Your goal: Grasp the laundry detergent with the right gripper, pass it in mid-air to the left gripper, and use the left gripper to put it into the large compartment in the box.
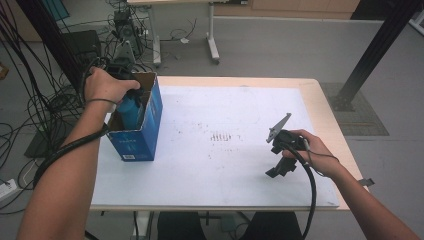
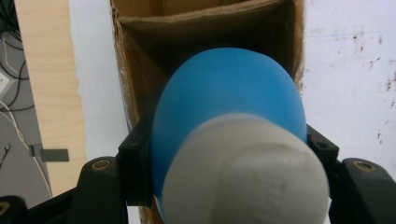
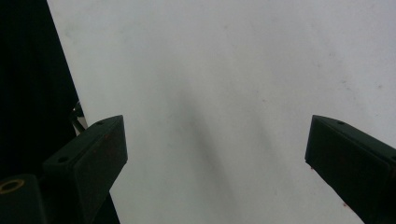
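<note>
Blue cardboard box (image 1: 136,131) sits at left of frame, near the table's left edge (image 1: 100,170), top open. Left gripper (image 1: 131,100) is over that opening, jaws clamped on a blue bottle with white cap (image 2: 229,140), one jaw on each flank; bottle's far end sits partly inside the box walls (image 2: 140,88), tight clearance on both sides. Centre of the white mat (image 1: 225,160) is free. Right gripper (image 1: 277,167) at lower right, near the mat's front edge, jaws wide apart, holding nothing.
</note>
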The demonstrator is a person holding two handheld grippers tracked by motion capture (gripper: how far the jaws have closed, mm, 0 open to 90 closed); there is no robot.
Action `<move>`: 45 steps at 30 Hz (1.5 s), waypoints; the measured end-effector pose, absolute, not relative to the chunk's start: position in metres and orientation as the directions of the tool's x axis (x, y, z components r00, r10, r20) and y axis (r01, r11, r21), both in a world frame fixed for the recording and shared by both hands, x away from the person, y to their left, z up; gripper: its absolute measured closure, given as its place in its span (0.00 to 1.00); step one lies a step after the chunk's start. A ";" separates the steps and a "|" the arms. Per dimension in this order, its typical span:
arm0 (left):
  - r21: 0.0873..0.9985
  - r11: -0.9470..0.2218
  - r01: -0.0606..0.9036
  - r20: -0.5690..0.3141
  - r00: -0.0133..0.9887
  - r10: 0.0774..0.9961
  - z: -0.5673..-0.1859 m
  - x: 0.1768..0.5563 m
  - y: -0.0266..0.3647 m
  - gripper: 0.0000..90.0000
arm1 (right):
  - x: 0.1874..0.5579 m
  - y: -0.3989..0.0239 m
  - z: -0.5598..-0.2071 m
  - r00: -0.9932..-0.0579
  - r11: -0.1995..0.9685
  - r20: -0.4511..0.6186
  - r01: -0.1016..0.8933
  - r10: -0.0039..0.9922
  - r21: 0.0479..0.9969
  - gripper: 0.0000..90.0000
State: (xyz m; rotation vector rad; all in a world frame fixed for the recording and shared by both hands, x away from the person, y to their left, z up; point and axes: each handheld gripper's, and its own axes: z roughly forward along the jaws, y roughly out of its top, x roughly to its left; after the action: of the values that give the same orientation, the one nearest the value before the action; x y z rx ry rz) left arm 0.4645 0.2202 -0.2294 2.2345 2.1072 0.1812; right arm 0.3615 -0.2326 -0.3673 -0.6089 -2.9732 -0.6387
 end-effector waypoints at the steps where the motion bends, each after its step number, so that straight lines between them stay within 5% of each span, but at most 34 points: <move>1: 0.125 -0.055 0.991 0.038 0.050 0.998 -0.232 0.464 0.220 0.42 | 0.362 -0.233 -0.367 -0.921 0.837 0.121 0.387 0.370 0.387 0.06; 45: 0.095 -0.045 0.995 0.032 0.042 0.999 -0.271 0.462 0.223 0.41 | 0.360 -0.233 -0.368 -0.918 0.835 0.122 0.394 0.377 0.384 0.06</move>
State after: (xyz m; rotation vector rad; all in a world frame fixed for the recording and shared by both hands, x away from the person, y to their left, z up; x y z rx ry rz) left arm 0.4623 0.2228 -0.2711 2.2337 2.1384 0.1371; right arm 0.3604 -0.2333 -0.3681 -0.6235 -2.9696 -0.6346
